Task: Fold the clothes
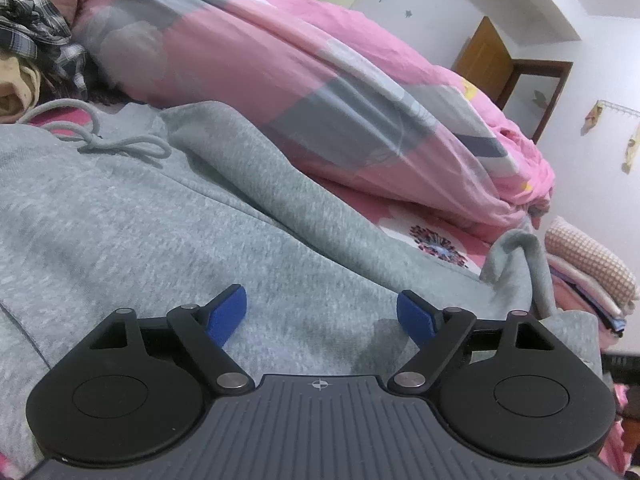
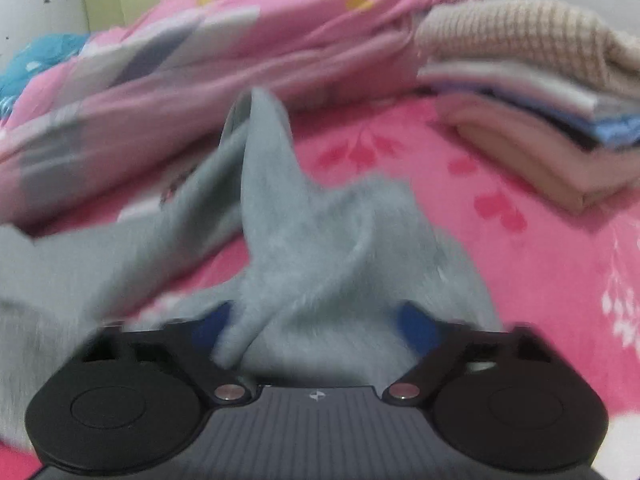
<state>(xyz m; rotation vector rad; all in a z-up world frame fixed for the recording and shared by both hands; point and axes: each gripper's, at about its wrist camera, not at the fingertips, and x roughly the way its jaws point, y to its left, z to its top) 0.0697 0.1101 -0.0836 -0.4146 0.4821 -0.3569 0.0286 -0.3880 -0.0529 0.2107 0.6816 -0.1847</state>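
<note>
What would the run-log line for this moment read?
garment: grey hoodie on bed | left hand-held gripper: open above it | right hand-held gripper: cloth between fingers, grip unclear

garment: grey fleece hoodie (image 1: 132,216) | pose: body spread mostly flat on the pink bed, drawstring loose near the neck | far part: bunched and raised in a peak (image 2: 304,240) | view there: blurred

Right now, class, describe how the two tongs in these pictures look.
The left tongs and right tongs look alike: a ribbed grey body with a small crosshair mark, two round black discs, black link bars on silver pins, and blue pads at the tips. No cables, sleeves or hands show.
</note>
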